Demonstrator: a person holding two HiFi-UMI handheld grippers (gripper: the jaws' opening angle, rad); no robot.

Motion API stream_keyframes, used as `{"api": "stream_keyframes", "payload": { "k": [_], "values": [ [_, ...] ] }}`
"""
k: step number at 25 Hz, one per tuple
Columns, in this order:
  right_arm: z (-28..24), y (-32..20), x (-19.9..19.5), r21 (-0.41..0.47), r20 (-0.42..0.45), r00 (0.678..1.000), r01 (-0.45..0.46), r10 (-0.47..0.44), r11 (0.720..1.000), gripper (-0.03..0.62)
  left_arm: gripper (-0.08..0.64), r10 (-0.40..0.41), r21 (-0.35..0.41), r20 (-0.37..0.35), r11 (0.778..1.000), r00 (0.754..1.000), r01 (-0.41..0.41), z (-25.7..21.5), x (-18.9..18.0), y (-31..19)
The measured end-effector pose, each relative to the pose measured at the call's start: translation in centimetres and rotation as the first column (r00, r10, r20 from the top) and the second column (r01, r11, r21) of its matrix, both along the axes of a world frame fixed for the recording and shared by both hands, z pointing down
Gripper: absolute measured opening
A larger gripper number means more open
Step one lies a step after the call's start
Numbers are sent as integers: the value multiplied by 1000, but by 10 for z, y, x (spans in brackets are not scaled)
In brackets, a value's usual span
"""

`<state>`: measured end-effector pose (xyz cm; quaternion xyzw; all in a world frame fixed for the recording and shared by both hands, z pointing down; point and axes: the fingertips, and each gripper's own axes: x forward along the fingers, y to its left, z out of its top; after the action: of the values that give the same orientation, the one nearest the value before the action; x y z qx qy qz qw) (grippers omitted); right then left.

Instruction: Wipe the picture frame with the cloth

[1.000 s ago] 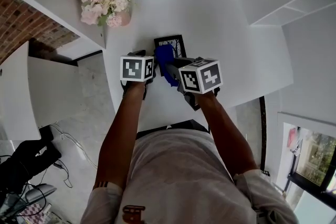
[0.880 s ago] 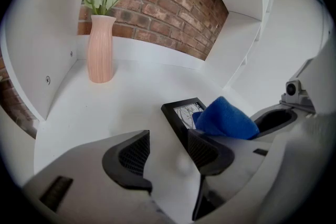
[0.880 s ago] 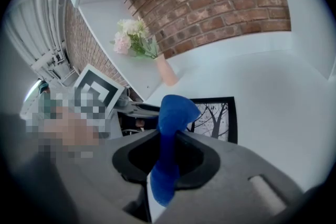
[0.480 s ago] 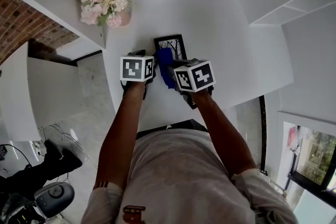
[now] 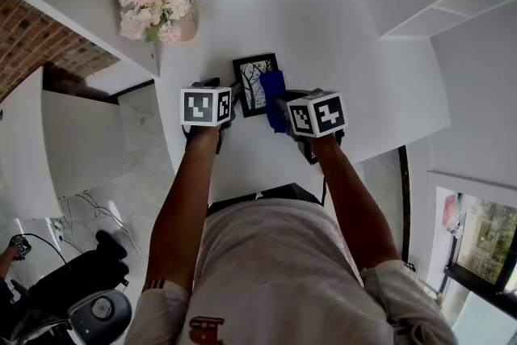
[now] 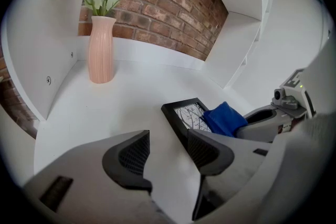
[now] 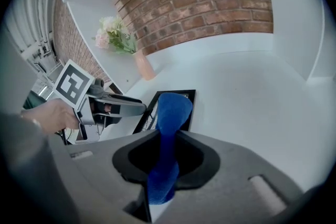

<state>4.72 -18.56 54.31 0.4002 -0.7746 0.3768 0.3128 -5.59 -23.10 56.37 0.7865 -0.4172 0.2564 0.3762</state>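
Cloth (image 5: 273, 99) now lies on the frame's (image 5: 252, 82) right side, not its left, so one pass seems done. Right gripper (image 7: 165, 157) pinches the cloth; left gripper (image 6: 168, 152) gapes empty beside the frame.

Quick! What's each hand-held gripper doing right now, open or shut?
Left hand-held gripper: open, nothing between its jaws.
Right hand-held gripper: shut on the blue cloth.

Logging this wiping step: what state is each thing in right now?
left claw: open, empty
right claw: shut on cloth
cloth: draped onto the picture frame
picture frame: lying face up on table
vase: upright, holding flowers
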Motion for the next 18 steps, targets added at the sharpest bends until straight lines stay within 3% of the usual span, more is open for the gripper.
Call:
{"api": "stream_keyframes", "payload": {
  "k": [11, 14, 18],
  "values": [
    [-10, 2, 38, 25, 14, 999, -35, 35, 999, 69, 222, -29, 5, -9, 1000, 1000, 29, 0, 0, 0],
    [-33, 0, 36, 89, 57, 998, -18, 13, 996, 69, 222, -42, 20, -37, 999, 998, 43, -9, 0, 4],
    [-73, -5, 32, 212, 111, 994, -2, -23, 977, 69, 222, -52, 116, -124, 991, 991, 66, -45, 4, 6]
  ]
}}
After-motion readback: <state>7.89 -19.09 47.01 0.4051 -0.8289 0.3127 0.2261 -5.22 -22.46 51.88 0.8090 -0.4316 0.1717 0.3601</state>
